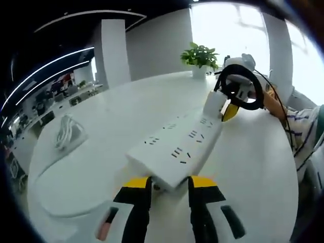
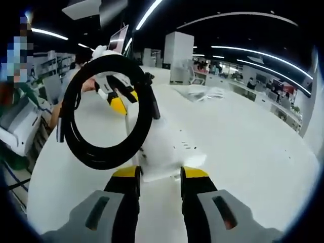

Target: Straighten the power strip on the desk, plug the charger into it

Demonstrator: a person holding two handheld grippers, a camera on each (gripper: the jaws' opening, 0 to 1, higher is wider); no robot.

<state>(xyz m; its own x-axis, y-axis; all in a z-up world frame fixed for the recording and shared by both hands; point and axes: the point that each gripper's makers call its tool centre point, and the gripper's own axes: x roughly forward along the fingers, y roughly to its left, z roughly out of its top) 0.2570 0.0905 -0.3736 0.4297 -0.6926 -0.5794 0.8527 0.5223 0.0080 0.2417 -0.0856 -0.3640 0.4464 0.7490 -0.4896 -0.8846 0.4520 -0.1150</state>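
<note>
Left gripper view is looking along a white power strip [image 1: 177, 147] lying on the round white table [image 1: 101, 121], its long body running from 6 o'clock up toward 1 o'clock. The left gripper [image 1: 169, 185] is showing its yellow-tipped jaws at either side of the strip's near end, with the end sitting in the gap between them; whether they are pressing on it I cannot tell. At the strip's far end, the right gripper [image 1: 230, 109] is coming in from 2 o'clock, holding a white charger [image 1: 215, 104] against the sockets, with a loop of black cable [image 1: 240, 86] hanging around it. A potted plant [image 1: 201, 58] is standing at 12 o'clock beyond the strip, and a bundle of white cable [image 1: 66, 131] is lying on the table at 9 o'clock, well apart from the strip.

Right gripper view is showing the right gripper [image 2: 159, 174] with its jaws clamping the white charger [image 2: 162, 152] at 6 o'clock. The black cable [image 2: 106, 111] is looping in a wide ring at 10 o'clock, just in front of the camera. Beyond it the power strip [image 2: 136, 109] is stretching away toward 11 o'clock, where the left gripper [image 2: 120, 98] is sitting at its far end.
</note>
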